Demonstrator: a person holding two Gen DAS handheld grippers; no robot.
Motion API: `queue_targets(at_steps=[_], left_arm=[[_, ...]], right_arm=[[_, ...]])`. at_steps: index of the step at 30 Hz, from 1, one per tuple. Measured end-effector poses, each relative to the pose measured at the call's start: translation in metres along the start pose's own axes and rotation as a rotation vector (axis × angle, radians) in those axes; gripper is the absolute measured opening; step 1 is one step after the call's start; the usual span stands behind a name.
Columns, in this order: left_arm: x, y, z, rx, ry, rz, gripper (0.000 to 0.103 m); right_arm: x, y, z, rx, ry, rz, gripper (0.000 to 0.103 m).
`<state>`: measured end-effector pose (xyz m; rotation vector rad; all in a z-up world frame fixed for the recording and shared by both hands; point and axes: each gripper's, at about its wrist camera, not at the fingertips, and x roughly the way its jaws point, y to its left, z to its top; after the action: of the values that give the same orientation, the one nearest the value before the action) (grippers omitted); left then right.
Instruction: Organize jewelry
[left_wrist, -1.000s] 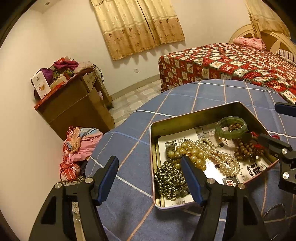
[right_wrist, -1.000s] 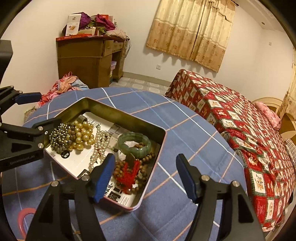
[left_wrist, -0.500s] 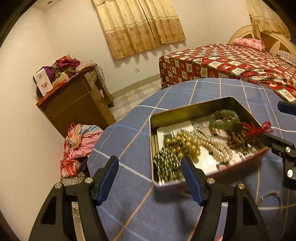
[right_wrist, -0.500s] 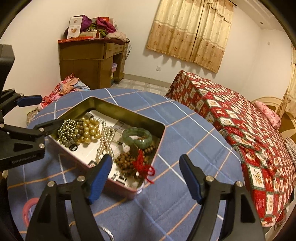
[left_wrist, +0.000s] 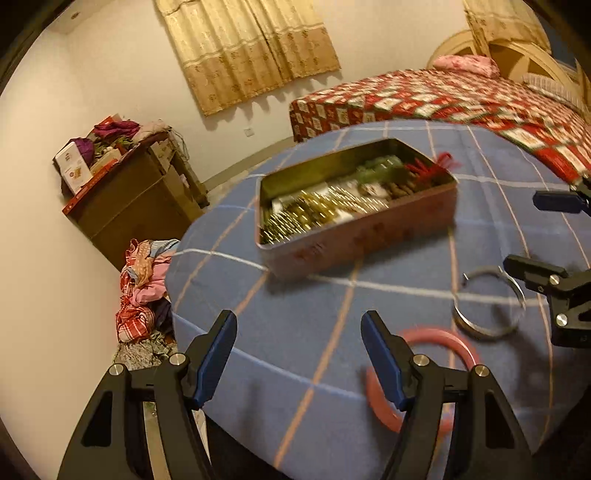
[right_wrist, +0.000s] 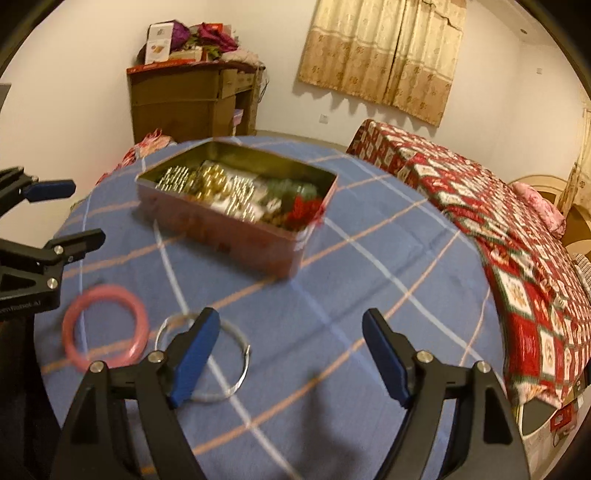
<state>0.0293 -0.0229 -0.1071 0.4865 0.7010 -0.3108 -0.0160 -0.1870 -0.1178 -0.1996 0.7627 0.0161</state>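
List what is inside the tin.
The tin holds gold beads, pearl strands, a green bangle and a red tassel on printed paper; blurred, its floor mostly covered.

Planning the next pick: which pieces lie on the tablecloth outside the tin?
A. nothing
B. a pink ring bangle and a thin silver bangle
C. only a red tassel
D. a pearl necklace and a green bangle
B: the pink ring bangle and the thin silver bangle lie on the blue tablecloth, short of the tin.

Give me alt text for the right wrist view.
Open right gripper, jaws opening and empty, above a blue checked tablecloth; a pink plastic bangle and thin silver bangle lie near it, before a jewelry-filled rectangular metal tin.
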Motion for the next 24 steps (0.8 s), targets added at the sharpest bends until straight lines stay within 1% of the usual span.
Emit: queue_targets(at_steps=[5,11,14,16,18,21,22,24], left_arm=[[0.006,-0.016,-0.010,0.020,0.032,-0.013,0.070],[0.016,-0.019,-0.017,0.026,0.057,-0.011,0.070],[0.019,-0.017,-0.019,0.012,0.042,-0.022,0.070],[0.022,-0.014,-0.017,0.009,0.041,-0.008,0.070],[0.028,-0.013,-0.014,0.019,0.033,0.023,0.070],[0.040,-0.007,-0.005,0.007,0.032,0.056,0.070],[0.043,-0.006,-0.003,0.005,0.030,0.059,0.070],[0.048,-0.003,0.000,-0.009,0.027,0.059,0.070]], right_arm=[[0.005,-0.003,-0.012,0.023,0.031,0.022,0.082],[-0.002,-0.001,-0.017,0.037,0.017,0.042,0.081],[-0.001,0.004,-0.018,0.034,0.017,0.071,0.081],[0.004,0.009,-0.020,0.016,0.034,0.076,0.081],[0.012,0.011,-0.022,0.013,0.062,0.063,0.080],[0.020,0.006,-0.022,0.040,0.089,0.051,0.075],[0.021,0.003,-0.021,0.054,0.092,0.061,0.072],[0.023,-0.001,-0.019,0.069,0.096,0.071,0.062]])
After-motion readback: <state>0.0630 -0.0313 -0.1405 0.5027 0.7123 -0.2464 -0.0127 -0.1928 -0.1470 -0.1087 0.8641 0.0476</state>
